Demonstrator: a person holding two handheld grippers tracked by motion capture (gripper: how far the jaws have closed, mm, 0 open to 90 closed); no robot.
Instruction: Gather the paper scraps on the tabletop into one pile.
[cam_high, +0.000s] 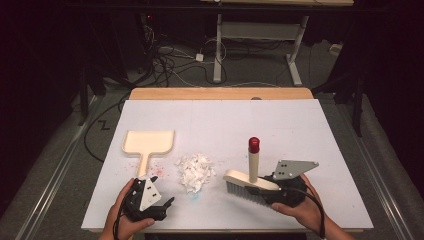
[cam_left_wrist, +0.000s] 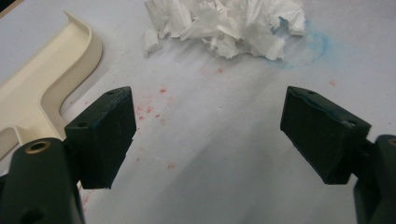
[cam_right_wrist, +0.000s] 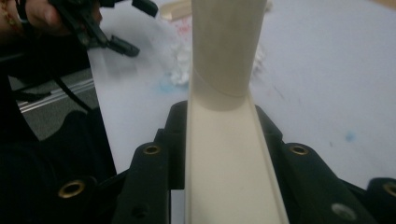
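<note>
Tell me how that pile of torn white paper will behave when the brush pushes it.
The paper scraps look thin and crumpled, so probably very light and apt to scatter. The pile sits loose, so the brush will likely spread it rather than slide it whole.

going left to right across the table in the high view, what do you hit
left gripper → dustpan → pile of torn white paper → brush → right gripper
</note>
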